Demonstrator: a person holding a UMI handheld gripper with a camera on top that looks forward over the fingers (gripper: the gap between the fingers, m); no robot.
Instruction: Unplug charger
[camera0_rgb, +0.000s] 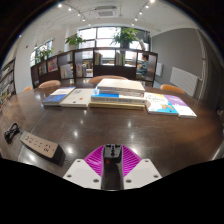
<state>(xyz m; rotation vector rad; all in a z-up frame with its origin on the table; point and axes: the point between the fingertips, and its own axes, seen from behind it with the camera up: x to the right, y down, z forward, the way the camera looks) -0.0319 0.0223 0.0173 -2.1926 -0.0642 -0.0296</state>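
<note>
The tongs (112, 158) hang over a dark, glossy wooden table (120, 128), their magenta pads pressed together on a small dark boxy piece, likely the charger (112, 153), though its shape is hard to make out. Off to their left lies a flat white power strip (39, 144) with a black cable (12, 131) beyond it. Far ahead, stacked books (117, 96) lie flat.

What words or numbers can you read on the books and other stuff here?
None can be read.
Books on the table: covers show colours only; any print is too small.
Power strip: no label can be made out.
Black object beside it: no readable marking.
Shelves at the back: too far to read anything.
Gripper: its pink pads bear no text, and the fingers sit close together around a dark piece.
</note>
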